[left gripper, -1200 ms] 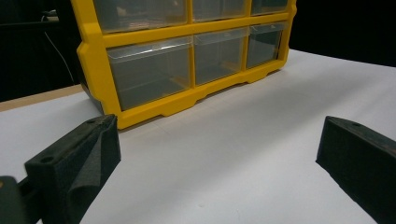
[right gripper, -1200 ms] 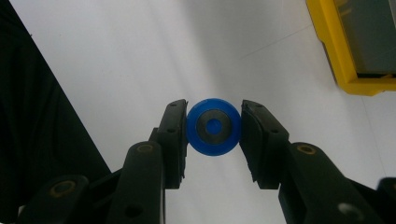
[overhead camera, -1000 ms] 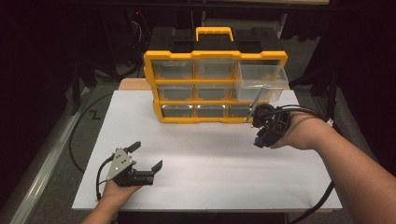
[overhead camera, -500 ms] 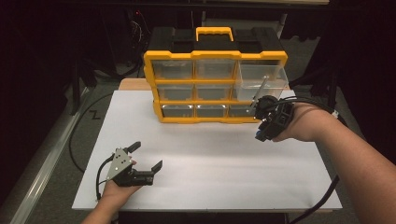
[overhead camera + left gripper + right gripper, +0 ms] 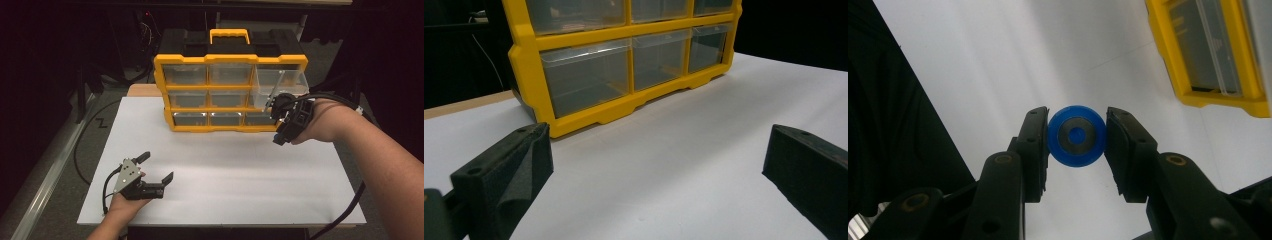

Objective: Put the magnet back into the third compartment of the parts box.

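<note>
My right gripper (image 5: 1077,136) fingers pinch a round blue disc with grey centre (image 5: 1077,135) — keep squeeze steady, lift toward the open clear drawer (image 5: 277,85); left gripper (image 5: 157,167) fingers spread, idle.

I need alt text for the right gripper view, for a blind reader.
The right gripper clamps a round blue plastic disc with a grey centre above a white table. A yellow drawer cabinet fills the upper right corner.

Right tongs (image 5: 280,117) lifted — nearer the open drawer (image 5: 278,82).

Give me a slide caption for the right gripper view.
Right gripper clamps a blue disc above the white table.
</note>
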The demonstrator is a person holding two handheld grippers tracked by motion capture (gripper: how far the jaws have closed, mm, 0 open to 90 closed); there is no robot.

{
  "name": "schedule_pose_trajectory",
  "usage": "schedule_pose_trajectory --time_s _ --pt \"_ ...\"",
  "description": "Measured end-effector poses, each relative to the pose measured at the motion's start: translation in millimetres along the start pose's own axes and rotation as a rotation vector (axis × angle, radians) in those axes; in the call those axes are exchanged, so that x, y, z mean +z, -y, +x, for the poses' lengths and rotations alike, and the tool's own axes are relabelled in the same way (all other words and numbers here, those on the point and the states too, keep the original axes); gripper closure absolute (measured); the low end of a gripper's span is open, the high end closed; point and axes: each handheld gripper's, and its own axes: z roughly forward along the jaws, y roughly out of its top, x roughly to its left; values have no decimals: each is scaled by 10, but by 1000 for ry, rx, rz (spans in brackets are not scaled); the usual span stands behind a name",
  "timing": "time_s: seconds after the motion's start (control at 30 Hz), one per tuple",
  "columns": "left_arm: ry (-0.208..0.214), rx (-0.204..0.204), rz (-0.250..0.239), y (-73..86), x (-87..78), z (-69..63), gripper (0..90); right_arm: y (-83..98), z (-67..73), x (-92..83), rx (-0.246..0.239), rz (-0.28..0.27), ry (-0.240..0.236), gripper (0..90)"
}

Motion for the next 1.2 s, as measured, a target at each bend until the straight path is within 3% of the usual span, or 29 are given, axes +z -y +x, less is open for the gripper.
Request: schedule_pose_trajectory --time_s 1.2 --pt "10 2 8 9 14 -8 2 -75 -184 -530 23 22 74 652"
